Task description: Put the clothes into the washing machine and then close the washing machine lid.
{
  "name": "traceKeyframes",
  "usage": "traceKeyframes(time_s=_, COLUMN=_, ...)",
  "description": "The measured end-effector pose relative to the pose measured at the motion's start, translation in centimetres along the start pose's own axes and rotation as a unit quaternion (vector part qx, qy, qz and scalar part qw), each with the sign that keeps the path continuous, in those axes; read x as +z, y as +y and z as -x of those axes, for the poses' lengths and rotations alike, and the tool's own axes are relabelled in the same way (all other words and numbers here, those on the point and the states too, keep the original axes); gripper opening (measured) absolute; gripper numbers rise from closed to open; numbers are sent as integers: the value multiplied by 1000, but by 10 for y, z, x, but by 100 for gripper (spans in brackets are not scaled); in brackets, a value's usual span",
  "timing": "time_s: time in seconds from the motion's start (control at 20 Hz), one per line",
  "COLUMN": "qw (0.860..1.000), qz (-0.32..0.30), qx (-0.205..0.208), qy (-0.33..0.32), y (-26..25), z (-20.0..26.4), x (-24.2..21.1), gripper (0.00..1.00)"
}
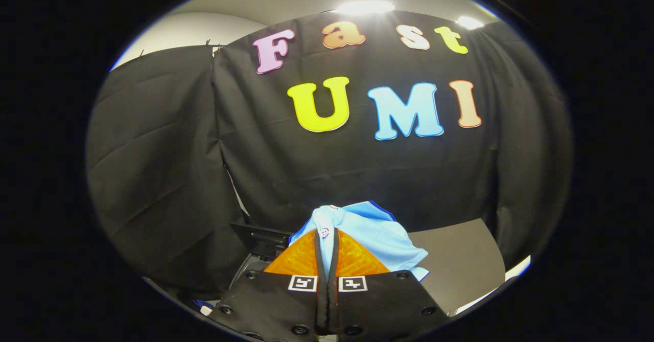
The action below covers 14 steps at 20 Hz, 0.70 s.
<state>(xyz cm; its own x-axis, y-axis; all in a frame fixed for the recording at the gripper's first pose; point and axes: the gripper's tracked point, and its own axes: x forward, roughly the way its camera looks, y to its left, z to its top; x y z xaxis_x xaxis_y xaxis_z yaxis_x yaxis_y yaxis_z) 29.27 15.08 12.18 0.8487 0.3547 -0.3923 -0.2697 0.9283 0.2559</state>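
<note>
My gripper (327,229) is shut on a light blue garment (373,234) with a dark blue trim and a small button. The cloth is pinched between both fingers (301,257) and hangs in a bunch over and to the right of them, lifted in the air. Below and left of the fingers I see a dark raised panel (260,237), which looks like the washing machine's open lid, and a bit of the machine's top. The drum opening is hidden by the gripper body.
A grey tabletop (460,260) stretches to the right beyond the fingers, its light edge at the far right. The black cloth wall (153,178) closes in the back and left side.
</note>
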Motion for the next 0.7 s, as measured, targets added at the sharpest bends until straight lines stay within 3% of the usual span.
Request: traceKeyframes(time_s=0.7, qw=994, qz=27, qx=106, qy=24, y=140, z=-52, x=-13, gripper=1)
